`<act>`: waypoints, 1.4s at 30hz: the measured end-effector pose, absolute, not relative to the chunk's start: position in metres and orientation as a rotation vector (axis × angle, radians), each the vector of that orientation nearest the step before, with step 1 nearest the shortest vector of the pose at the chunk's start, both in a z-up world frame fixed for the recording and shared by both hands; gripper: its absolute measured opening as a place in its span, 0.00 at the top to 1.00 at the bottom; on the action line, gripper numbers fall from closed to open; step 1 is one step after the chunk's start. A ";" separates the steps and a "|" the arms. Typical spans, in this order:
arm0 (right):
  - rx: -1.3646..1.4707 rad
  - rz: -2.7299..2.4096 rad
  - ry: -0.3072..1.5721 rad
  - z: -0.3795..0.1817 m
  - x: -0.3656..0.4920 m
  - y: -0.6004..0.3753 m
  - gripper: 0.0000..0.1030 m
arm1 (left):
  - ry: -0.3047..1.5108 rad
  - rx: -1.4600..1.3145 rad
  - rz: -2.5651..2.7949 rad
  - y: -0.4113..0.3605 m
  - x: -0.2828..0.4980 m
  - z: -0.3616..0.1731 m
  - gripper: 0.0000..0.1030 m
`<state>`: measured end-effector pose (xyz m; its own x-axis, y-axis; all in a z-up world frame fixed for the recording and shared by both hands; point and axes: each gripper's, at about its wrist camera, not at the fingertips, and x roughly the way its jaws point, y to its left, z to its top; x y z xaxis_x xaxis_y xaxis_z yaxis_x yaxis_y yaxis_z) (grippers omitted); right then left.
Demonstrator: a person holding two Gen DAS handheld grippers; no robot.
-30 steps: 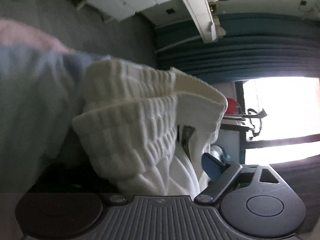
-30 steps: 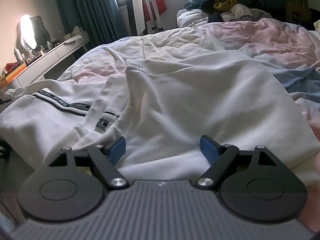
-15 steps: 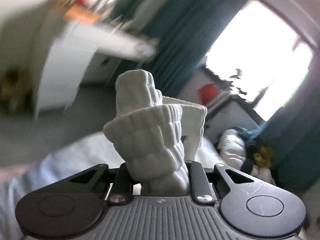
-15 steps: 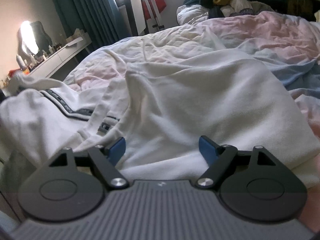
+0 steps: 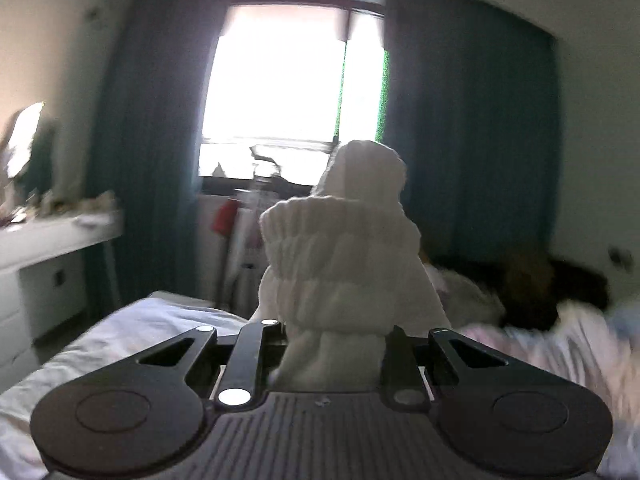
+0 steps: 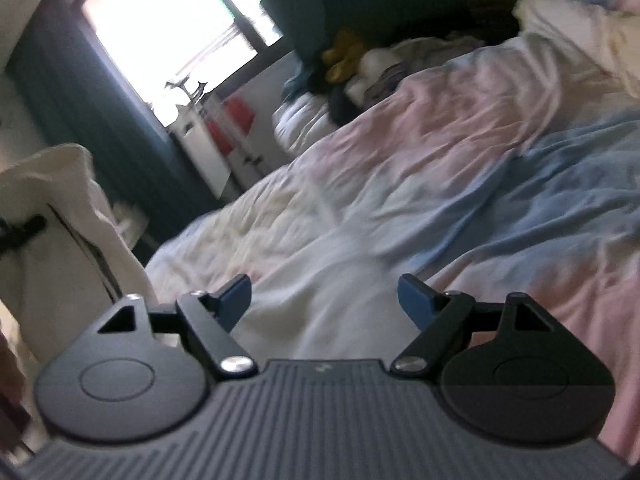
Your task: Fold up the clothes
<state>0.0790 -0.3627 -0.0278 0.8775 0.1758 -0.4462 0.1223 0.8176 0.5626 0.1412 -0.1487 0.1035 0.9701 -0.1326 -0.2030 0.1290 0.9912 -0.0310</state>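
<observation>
My left gripper (image 5: pixel 334 354) is shut on the ribbed hem of a white garment (image 5: pixel 340 256), which bunches up between the jaws and is held up in the air above the bed. In the right wrist view the same white garment (image 6: pixel 56 240) hangs at the far left, lifted off the bed, with a dark stripe down it. My right gripper (image 6: pixel 326 300) is open and empty, its blue pads (image 6: pixel 414 298) wide apart, low over the pink, white and blue bedding (image 6: pixel 440 184).
A bright window (image 5: pixel 280 92) with dark teal curtains (image 5: pixel 472 140) faces me. A white dresser (image 5: pixel 48 264) stands at the left. A pile of clothes (image 6: pixel 360 68) lies at the bed's far side. A white cabinet with red items (image 6: pixel 216 140) stands under the window.
My left gripper has swung up and round with the white garment, lifting it off the bed. My right gripper has turned right, away from the garment, and stays open.
</observation>
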 end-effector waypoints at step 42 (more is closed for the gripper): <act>0.850 0.222 0.617 -0.054 0.156 -0.412 0.23 | 0.391 0.451 -0.462 -0.090 0.040 -0.057 0.24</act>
<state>0.1561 -0.4117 -0.0537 0.8048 0.4200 -0.4194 0.0562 0.6495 0.7583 0.0404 -0.0904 -0.0570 0.8257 -0.3351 -0.4539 0.5032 0.8012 0.3238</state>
